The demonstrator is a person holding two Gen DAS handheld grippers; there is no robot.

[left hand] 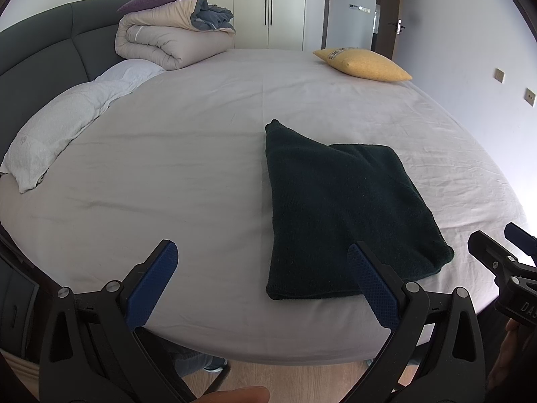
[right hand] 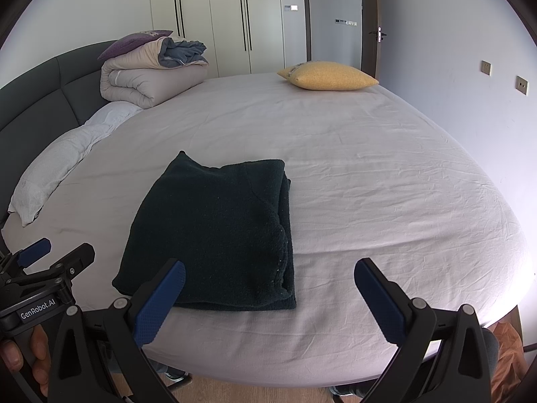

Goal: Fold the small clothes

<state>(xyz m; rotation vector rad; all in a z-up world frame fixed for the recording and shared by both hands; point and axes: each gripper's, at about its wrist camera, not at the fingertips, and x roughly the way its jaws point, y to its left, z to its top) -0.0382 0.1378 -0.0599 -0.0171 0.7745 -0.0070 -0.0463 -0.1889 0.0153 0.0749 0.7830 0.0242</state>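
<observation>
A folded dark green garment (left hand: 349,215) lies flat on the bed (left hand: 201,154) near its front edge, one corner poking out at the far side. The left tool (left hand: 261,282) hangs above the edge with its jaws wide, holding nothing; the right tool (right hand: 268,288) is likewise wide and empty. A yellow pillow (right hand: 330,75) and a rolled duvet (right hand: 147,84) sit well apart at the far side.

Soft, even daylight filled the room; glare blew out the bed sheet's (right hand: 369,181) right edge. Both fisheye views bowed hard toward black corners. The dark folded garment (right hand: 218,235) lost detail, though focus stayed sharp.
</observation>
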